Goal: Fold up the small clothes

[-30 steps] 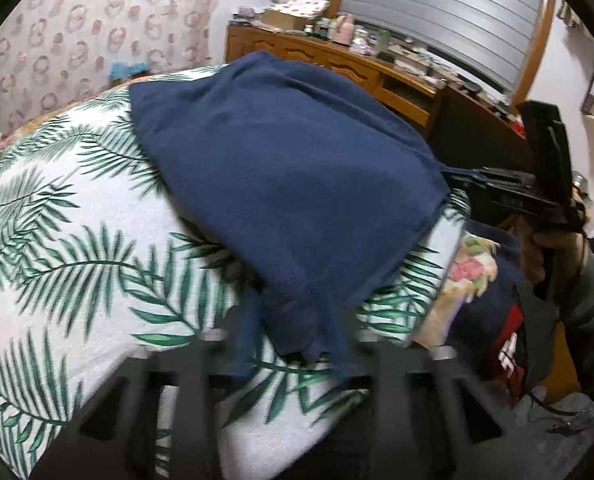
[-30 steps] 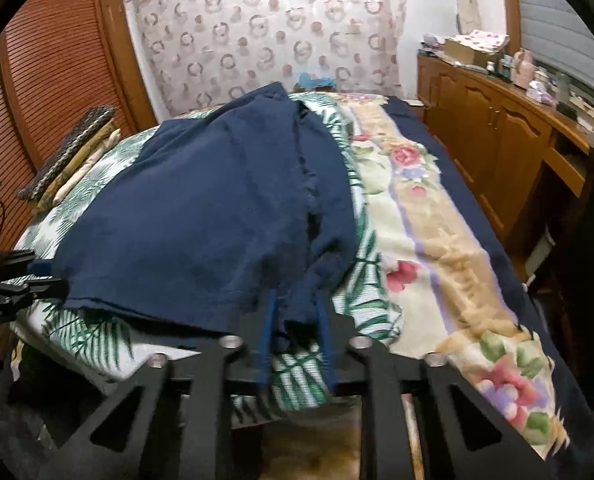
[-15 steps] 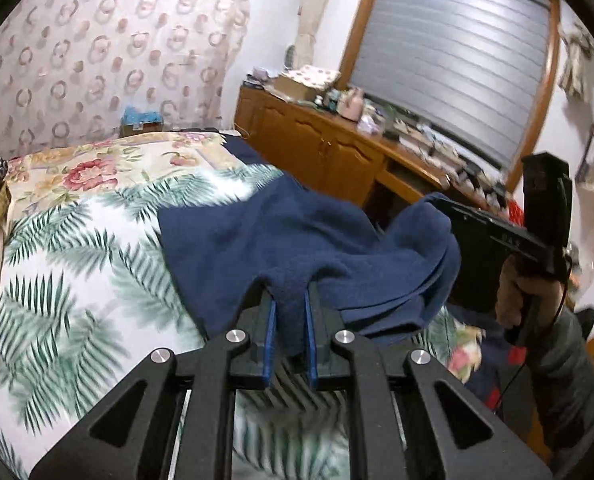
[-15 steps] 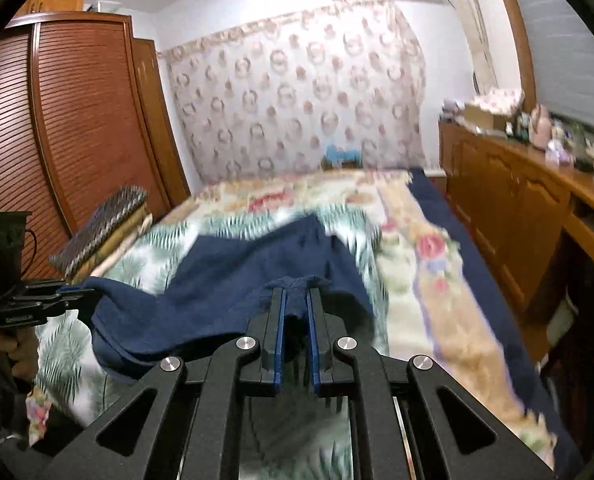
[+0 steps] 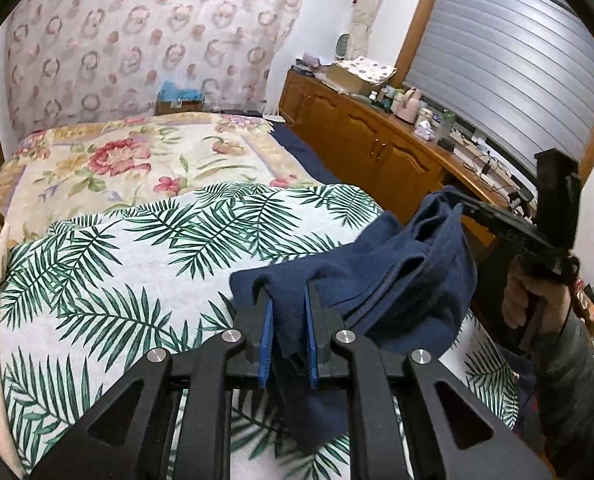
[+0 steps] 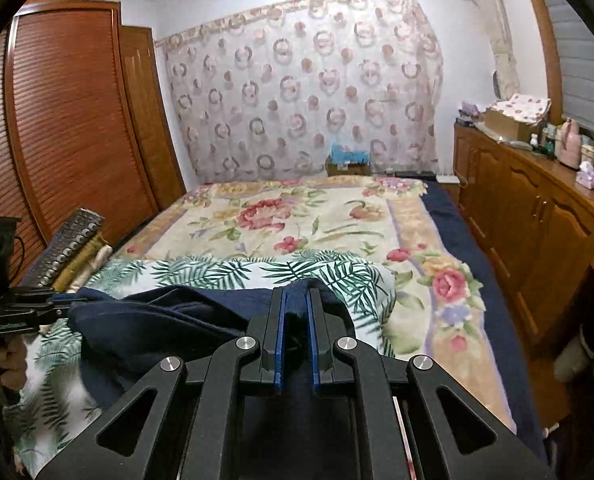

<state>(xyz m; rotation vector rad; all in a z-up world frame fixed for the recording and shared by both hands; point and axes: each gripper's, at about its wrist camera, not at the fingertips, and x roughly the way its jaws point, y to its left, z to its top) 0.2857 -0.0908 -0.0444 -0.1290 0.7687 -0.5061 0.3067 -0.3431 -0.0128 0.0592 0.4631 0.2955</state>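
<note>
A navy blue zip-up garment (image 5: 401, 280) hangs bunched between both grippers above the near end of the bed. My left gripper (image 5: 289, 320) is shut on one edge of it, with cloth pinched between the blue pads. In the left wrist view, my right gripper (image 5: 459, 206) grips the other edge at the right, held by a hand in a grey sleeve. The right wrist view shows my right gripper (image 6: 295, 312) shut on the navy garment (image 6: 157, 320), and my left gripper (image 6: 63, 300) pinching its far left end. The lower part of the garment is hidden below the grippers.
Under the garment lies a palm-leaf sheet (image 5: 137, 248) on top of a floral blanket (image 6: 297, 216). A wooden cabinet (image 6: 537, 216) cluttered with items runs along the right side. On the left stand a louvred wardrobe (image 6: 65, 120) and stacked cushions (image 6: 69, 244). A patterned curtain (image 6: 297, 92) hangs at the back.
The garment lay spread flat on the palm-leaf sheet. Both grippers have lifted it and drawn it back toward the near edge, so it now hangs bunched and the sheet is uncovered.
</note>
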